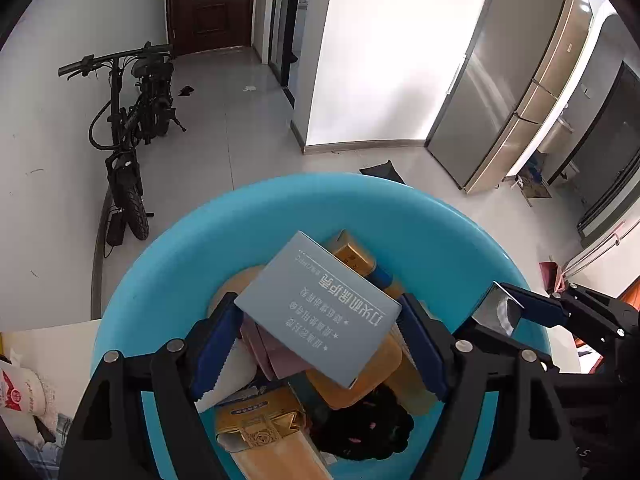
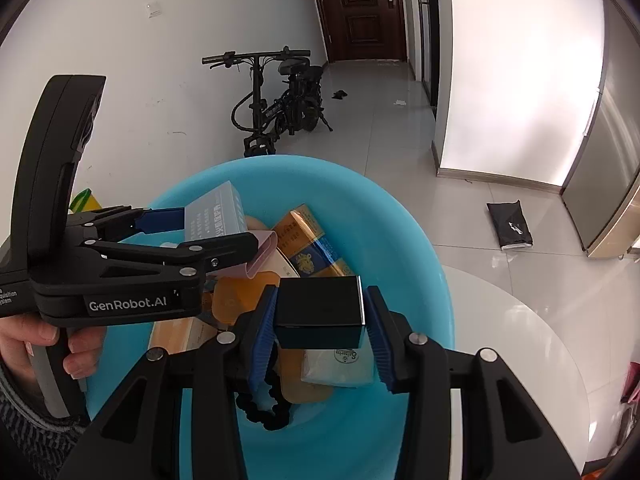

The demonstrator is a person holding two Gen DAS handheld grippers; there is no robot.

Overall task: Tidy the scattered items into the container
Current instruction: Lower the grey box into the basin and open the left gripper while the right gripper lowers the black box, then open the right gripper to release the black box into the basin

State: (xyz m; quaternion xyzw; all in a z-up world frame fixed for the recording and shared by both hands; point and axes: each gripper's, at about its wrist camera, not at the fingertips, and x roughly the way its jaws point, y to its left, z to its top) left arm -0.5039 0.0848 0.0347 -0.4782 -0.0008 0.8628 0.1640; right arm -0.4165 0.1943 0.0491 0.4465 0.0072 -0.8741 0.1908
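- Pale tiled floor [image 2: 400, 152] filled the background, with a folded black bicycle [image 2: 280, 100] parked against a white wall and a steel fridge [image 1: 504, 92] further off.
- Nearest the cameras stood a round white tabletop [image 2: 520, 320], carrying the task's container, a large blue basin [image 2: 400, 232].
- That blue basin already held a heap of tidied things: gold boxes [image 2: 308, 240], a pink case [image 2: 262, 254], orange packets and a black beaded band [image 2: 268, 412].
- Over the basin, the left claw [image 1: 320, 340] gripped a flat grey box [image 1: 320, 312] by its two long edges, the box tilted and hanging above the heap.
- Beside it, the right claw [image 2: 320, 328] pinched a small black box [image 2: 320, 308] between its blue pads, also above the basin's contents.
- Both items appeared to be at the drop-off step, carried over the container but not yet let go.
- As a judgement, the next move called for lowering each claw a little toward the pile and then spreading the pads, so the boxes would settle and not bounce out.
- Whether other scattered items waited on the tabletop could not be told from these views.
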